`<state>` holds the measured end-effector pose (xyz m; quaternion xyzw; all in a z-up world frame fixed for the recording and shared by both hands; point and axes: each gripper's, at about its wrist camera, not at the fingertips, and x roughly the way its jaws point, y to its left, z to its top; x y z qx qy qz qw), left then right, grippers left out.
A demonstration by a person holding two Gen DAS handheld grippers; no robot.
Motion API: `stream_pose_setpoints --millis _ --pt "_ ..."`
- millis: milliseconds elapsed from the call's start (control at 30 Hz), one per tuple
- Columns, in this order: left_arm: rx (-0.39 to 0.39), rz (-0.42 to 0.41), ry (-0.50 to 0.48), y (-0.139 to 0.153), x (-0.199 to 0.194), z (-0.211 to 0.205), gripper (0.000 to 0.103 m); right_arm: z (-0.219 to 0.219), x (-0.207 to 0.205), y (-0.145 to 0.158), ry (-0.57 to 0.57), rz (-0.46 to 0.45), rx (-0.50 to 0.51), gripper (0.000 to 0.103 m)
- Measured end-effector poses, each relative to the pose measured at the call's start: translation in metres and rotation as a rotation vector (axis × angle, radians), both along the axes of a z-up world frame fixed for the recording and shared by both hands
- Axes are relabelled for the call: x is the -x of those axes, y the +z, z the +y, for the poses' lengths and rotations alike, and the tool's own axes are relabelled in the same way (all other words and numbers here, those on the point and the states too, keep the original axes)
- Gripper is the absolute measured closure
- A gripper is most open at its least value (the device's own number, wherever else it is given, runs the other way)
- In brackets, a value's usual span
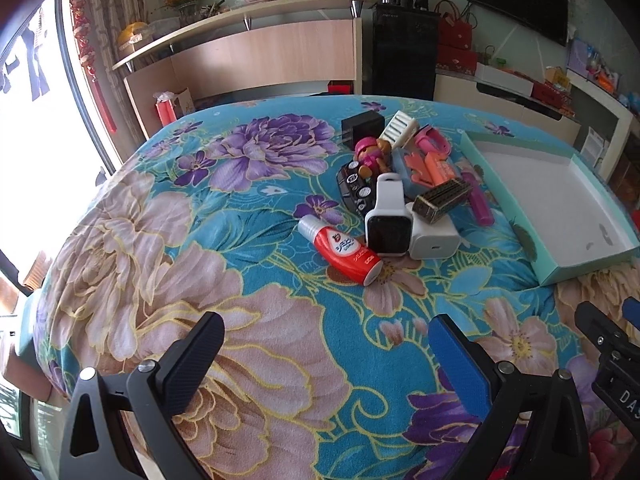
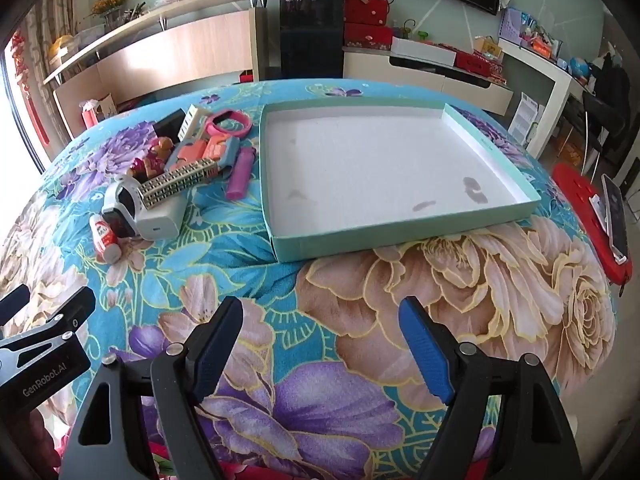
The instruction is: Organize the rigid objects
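A heap of small rigid objects lies on the flowered cloth: a red and white bottle (image 1: 340, 250), a white smartwatch (image 1: 387, 218), a white charger (image 1: 434, 236), a patterned block (image 1: 440, 200), a doll (image 1: 370, 156), a pink tube (image 1: 478, 196) and a black adapter (image 1: 362, 125). Right of the heap stands a shallow teal box lid (image 2: 400, 236) with a bare white inside. My left gripper (image 1: 324, 332) hovers open over the cloth, short of the bottle. My right gripper (image 2: 320, 316) is open in front of the lid, nothing between its fingers.
The table's flowered cloth (image 1: 248, 360) rounds off at the near and left edges. A red stool (image 2: 588, 208) with a phone on it stands at the right. Shelves, a black cabinet (image 1: 402, 52) and red gift boxes line the far wall.
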<state>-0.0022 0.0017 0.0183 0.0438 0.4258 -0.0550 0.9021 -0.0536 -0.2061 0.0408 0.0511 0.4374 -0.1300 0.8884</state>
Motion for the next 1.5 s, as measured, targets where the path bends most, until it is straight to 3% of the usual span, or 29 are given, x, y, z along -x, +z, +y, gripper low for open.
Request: stream_pose_setpoints --millis 167,300,500,767,967,1267,1500 --pt "-0.003 0.034 0.005 0.018 -0.032 -0.001 0.000 -0.003 -0.023 0.029 0.027 -0.058 0.015 0.022" --pt "0.043 0.057 0.018 0.029 -0.060 -0.002 0.000 -0.007 -0.052 0.044 0.029 -0.039 -0.004 0.022" --pt "0.035 0.071 0.032 0.029 -0.088 -0.011 0.000 -0.005 -0.086 0.058 0.077 -0.044 0.035 0.022" --pt "0.023 0.099 0.029 0.011 -0.099 -0.021 0.000 -0.003 -0.127 0.046 0.049 0.005 0.050 0.022" --pt "0.025 0.096 0.012 -0.001 -0.091 -0.015 0.000 0.005 -0.136 0.041 0.096 -0.038 0.030 0.022" --pt "0.010 0.096 -0.113 -0.012 -0.070 -0.014 0.000 -0.002 -0.141 0.000 0.078 0.076 -0.014 0.022" --pt "-0.021 0.117 -0.160 -0.018 -0.061 -0.007 0.000 0.004 -0.139 -0.004 0.095 0.120 -0.034 0.022"
